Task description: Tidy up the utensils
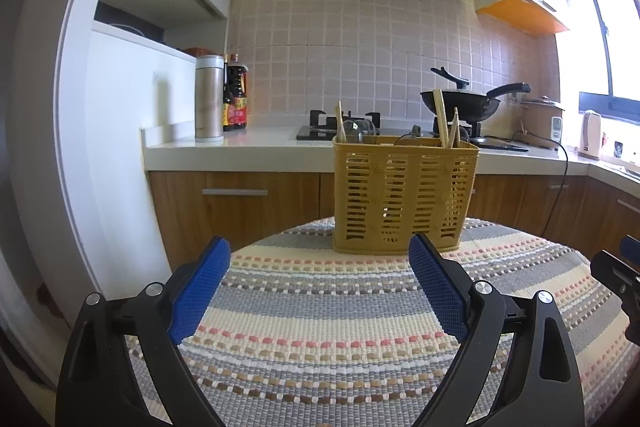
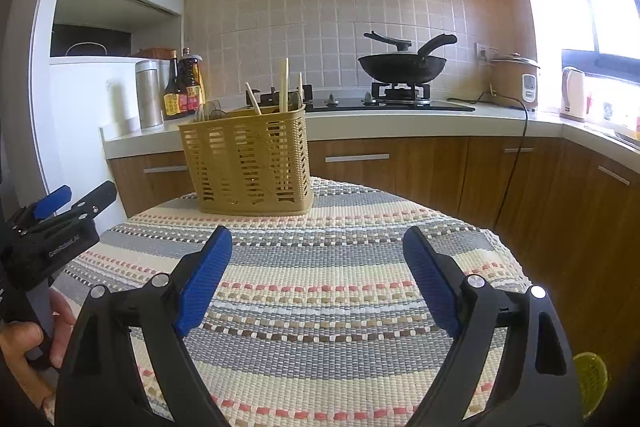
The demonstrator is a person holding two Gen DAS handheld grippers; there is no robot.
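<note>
Basket (image 1: 405, 195) of yellow plastic, centre frame, upright on striped woven cloth (image 1: 320, 327), chopsticks (image 1: 440, 119) and spoons poking out. Left gripper (image 1: 320, 247) spread wide, empty, low in frame; right gripper (image 2: 317, 239) likewise released, holding nothing. Behind: counter (image 2: 400, 123), black wok (image 2: 402, 67) on stove, sauce bottles (image 2: 182, 87), rice cooker (image 2: 514, 79) at right.

basket (image 1: 404, 195) slats hide utensil lower ends; right tongs (image 1: 624, 267) edge-cropped.
</note>
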